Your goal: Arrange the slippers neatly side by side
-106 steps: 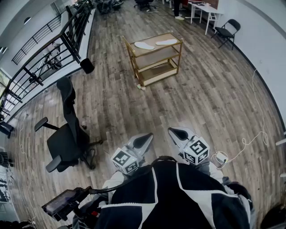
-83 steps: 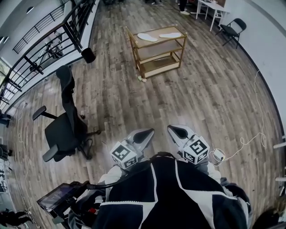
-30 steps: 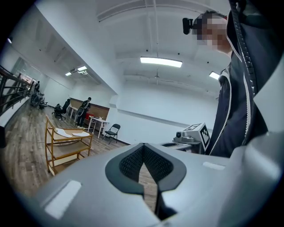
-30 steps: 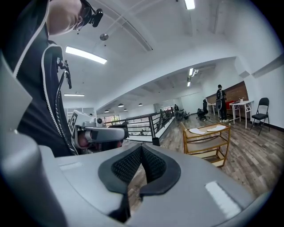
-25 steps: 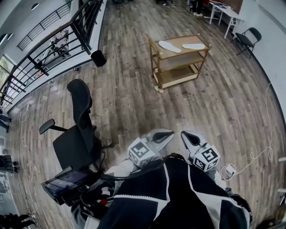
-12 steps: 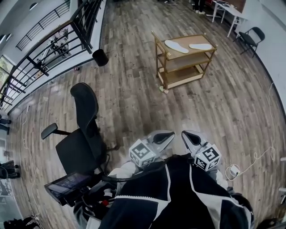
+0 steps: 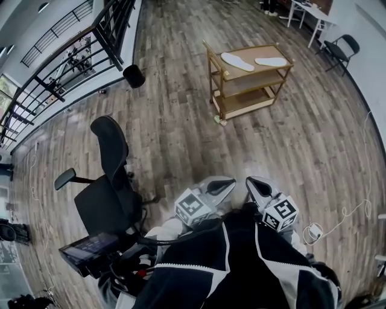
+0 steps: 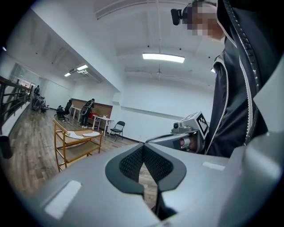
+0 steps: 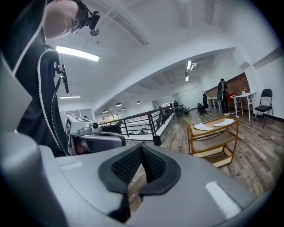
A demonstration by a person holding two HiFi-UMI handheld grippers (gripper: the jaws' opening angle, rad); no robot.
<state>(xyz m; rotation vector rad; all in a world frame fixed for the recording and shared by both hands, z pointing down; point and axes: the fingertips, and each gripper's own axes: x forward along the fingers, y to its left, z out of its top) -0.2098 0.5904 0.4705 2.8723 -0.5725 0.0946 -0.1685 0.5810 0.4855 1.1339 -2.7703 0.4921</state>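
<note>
Slippers (image 7: pixel 237 61): two flat white ones on top shelf of a wooden cart (image 7: pixel 212 71), far across the room from both grippers. They lie apart, roughly end to end and at a slight angle to each other, not side by side. 2nd slipper (image 7: pixel 271 61) sits nearer the cart's right end.

L gripper (image 8: pixel 143 153): jaws pressed together, nothing btwn the pads, pointing roughly level toward the cart. R gripper (image 9: pixel 141 153): same, jaws closed on nothing. Both are held close in front of the person's black-and-white jacket (image 7: pixel 241 265), just beside each other, each w/ its marker cube facing up in the head view.

Below them is bare wood-plank floor (image 7: pixel 181 133). To the person's left stands a black office chair (image 7: pixel 105 181), w/ a small screen (image 7: pixel 90 250) near its base. A white cable (image 7: pixel 347 211) trails on the floor at right.

Further out: a black bin (image 7: pixel 134 76) by a black railing (image 7: pixel 72 60) at left; a folding chair (image 7: pixel 341 51) and a white table (image 7: pixel 307 12) beyond the cart at upper right. The cart's middle and bottom shelves look bare.
</note>
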